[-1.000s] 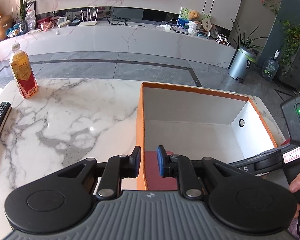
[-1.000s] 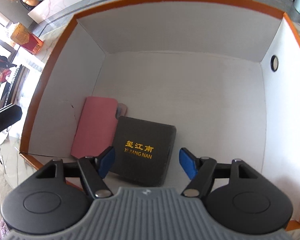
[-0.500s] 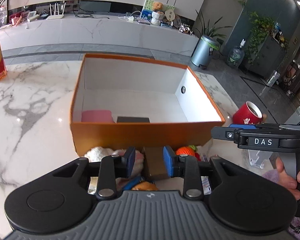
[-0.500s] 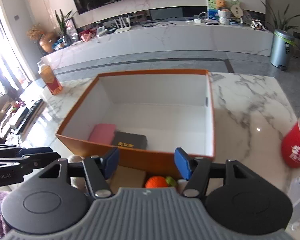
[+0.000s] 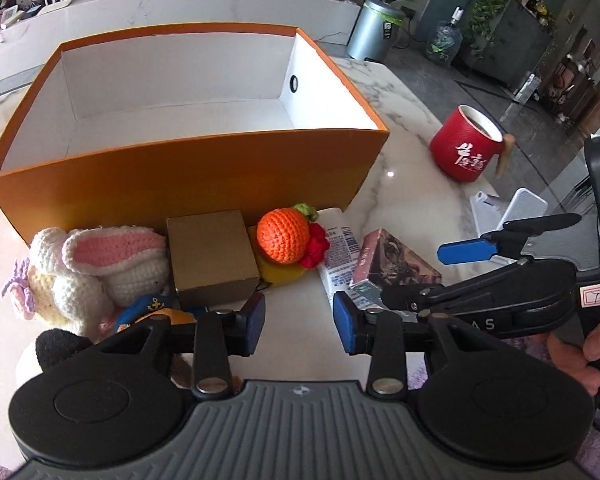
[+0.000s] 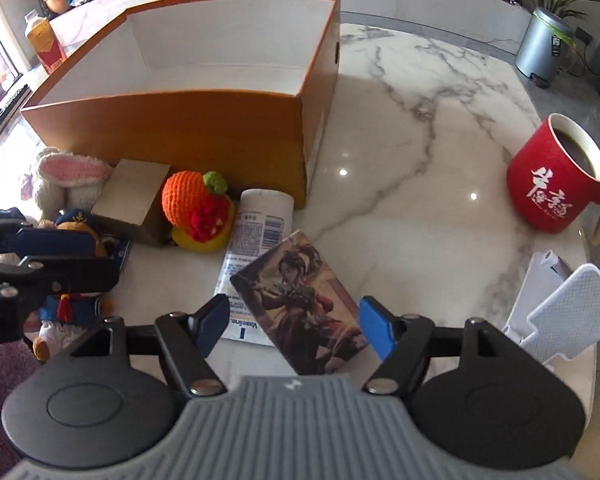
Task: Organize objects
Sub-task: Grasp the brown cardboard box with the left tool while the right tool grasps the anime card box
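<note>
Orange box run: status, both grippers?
Left gripper opening, nothing between. Right gripper opening over picture box, no grip. Picture box lies on lotion tube. Orange box beyond, path unobstructed.

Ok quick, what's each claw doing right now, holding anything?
Left claw: opening, empty, over bare table near the brown box.
Right claw: opening, nothing gripped, card box lies between its fingers.

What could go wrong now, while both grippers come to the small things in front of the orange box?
The illustrated card box lies on the lotion tube, so the opening right gripper may drag both. The full red mug stands nearby and could be knocked. The two grippers are close; they might collide.
</note>
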The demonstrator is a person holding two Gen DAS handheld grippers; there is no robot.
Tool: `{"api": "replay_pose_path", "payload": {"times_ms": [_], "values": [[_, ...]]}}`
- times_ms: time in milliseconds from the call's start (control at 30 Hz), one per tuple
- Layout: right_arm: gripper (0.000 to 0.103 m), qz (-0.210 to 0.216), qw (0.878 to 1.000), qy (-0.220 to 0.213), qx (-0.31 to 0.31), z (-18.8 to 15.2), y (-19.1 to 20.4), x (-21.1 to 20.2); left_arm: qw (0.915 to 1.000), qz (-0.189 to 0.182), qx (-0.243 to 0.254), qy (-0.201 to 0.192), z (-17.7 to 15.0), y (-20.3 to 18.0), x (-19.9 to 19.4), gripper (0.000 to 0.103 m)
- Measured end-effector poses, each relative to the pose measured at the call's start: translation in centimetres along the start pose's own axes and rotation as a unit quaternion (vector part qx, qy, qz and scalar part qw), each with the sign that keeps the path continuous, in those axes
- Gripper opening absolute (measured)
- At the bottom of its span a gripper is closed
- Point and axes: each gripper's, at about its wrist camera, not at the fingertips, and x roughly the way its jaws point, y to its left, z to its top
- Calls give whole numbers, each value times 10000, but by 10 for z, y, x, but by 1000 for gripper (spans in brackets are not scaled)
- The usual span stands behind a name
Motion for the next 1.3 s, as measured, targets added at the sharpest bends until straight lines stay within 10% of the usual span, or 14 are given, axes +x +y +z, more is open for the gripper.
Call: {"api": "replay_pose_path", "payload": {"times_ms": [200,1300], "values": [[79,-55,9960,463,-759,9,10,22,9985,516,-141,125,9,9,8,70],[70,654,9954,693,-124,2,-11,29,9913,1150,-212,599,33,22,53,70]]}}
